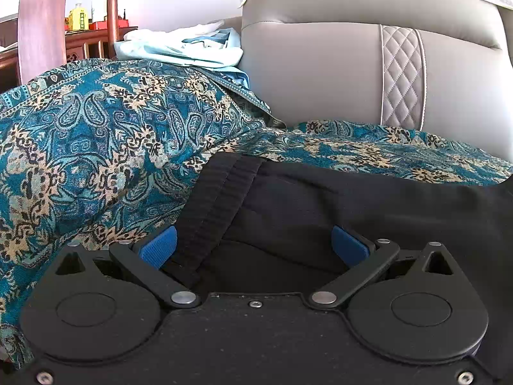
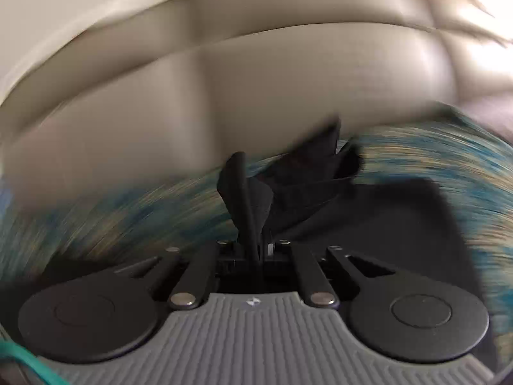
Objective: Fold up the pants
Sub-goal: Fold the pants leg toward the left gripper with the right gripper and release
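Note:
Black pants (image 1: 320, 205) lie on a teal paisley cover over a sofa seat, their ribbed waistband (image 1: 214, 211) running down between the blue pads of my left gripper (image 1: 253, 247). That gripper is open, its pads wide apart on either side of the cloth. In the right wrist view my right gripper (image 2: 258, 243) is shut on a bunched fold of the black pants (image 2: 250, 199), which stands up from the jaws. More of the black cloth trails off to the right. The right wrist view is smeared by motion.
The grey leather sofa backrest (image 1: 320, 73) with a quilted strip rises behind the seat. A pile of pale blue and white clothes (image 1: 186, 48) lies at the back left on the paisley cover (image 1: 96, 128). Wooden furniture (image 1: 41, 22) stands at the far left.

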Available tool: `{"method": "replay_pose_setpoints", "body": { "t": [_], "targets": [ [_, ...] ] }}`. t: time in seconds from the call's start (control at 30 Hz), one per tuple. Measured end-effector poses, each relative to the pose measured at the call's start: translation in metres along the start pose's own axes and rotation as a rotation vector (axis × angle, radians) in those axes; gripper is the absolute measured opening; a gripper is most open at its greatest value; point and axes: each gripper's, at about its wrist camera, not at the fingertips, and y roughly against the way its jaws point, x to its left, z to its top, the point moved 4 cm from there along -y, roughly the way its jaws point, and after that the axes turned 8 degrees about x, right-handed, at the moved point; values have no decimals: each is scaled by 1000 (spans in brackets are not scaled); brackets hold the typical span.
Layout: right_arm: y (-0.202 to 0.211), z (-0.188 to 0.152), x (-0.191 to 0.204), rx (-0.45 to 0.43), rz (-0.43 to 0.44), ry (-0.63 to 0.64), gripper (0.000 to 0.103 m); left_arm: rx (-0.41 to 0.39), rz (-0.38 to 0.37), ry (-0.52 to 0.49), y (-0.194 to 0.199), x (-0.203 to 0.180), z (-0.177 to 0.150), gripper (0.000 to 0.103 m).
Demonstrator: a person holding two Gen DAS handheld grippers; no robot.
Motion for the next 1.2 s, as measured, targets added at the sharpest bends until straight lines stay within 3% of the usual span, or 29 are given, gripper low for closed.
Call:
{"method": "replay_pose_setpoints", "body": {
  "t": [0.03,0.13,0.23,0.33,0.6,0.73,0.77,0.83,0.87,0.97,1.07,1.2],
  "targets": [
    [-3,-15,38,22,44,103,8,0,0,0,0,0,0,103],
    [-4,-54,104,72,156,282,8,0,0,1,0,0,0,103],
    [13,-82,138,15,133,467,9,0,-4,6,0,0,-1,103],
    [30,-101,148,-6,123,556,11,-1,-6,10,-1,0,-1,103],
    [52,-126,150,-53,98,629,12,-1,-6,11,0,0,-2,103],
    [59,-138,151,-70,85,678,20,-1,-5,11,0,0,-2,103],
    [60,-140,152,-78,78,686,34,-1,-6,11,0,0,-2,103],
    [62,-142,153,-95,62,689,48,-1,-5,11,0,0,-2,103],
    [63,-141,153,-98,73,684,62,-1,-5,11,0,0,-2,103],
    [72,-137,151,-90,184,641,86,-1,-5,11,0,0,-2,103],
    [88,-140,149,-145,279,623,92,-1,-5,11,0,0,-2,103],
    [107,-144,148,-267,277,653,99,-1,-6,12,0,0,-1,103]
  ]
}}
